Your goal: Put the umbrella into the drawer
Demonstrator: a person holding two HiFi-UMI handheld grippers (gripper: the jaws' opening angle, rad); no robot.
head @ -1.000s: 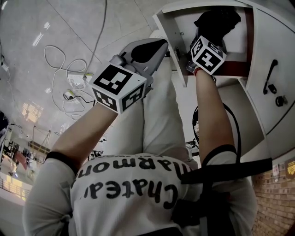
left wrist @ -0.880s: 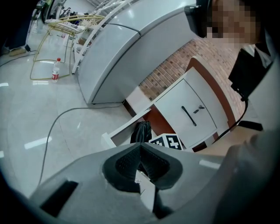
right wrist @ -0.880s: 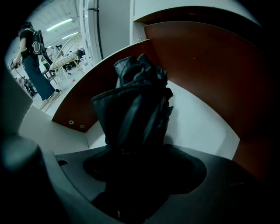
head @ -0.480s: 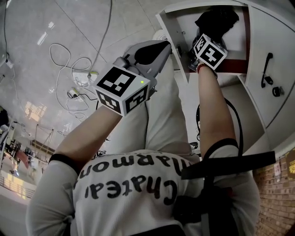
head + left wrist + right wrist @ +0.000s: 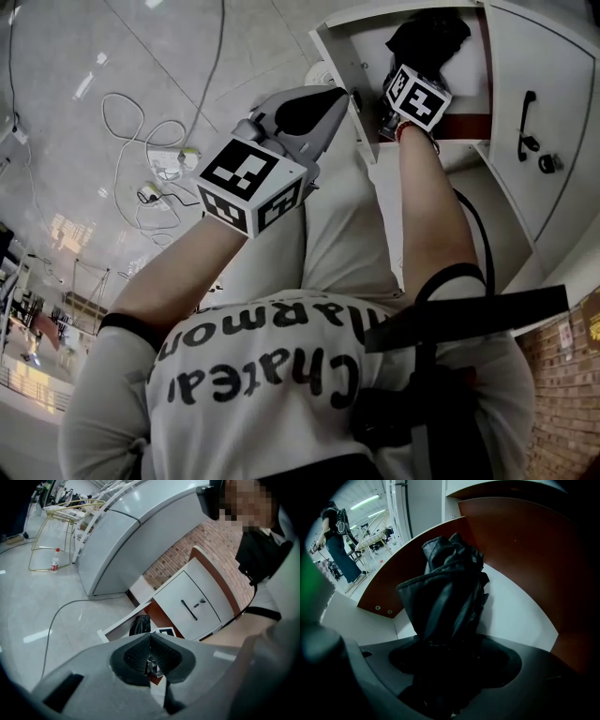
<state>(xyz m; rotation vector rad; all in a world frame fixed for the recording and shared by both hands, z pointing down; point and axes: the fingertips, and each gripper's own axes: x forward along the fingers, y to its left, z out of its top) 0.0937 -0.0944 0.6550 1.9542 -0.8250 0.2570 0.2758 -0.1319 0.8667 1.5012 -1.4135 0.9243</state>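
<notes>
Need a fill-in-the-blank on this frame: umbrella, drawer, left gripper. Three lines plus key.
1. The black umbrella lies inside the open ___.
2. The jaws of the left gripper are ___, with nothing between them.
3. The white cabinet door next to the drawer carries a black ___.

Missing words: drawer; shut; handle.
</notes>
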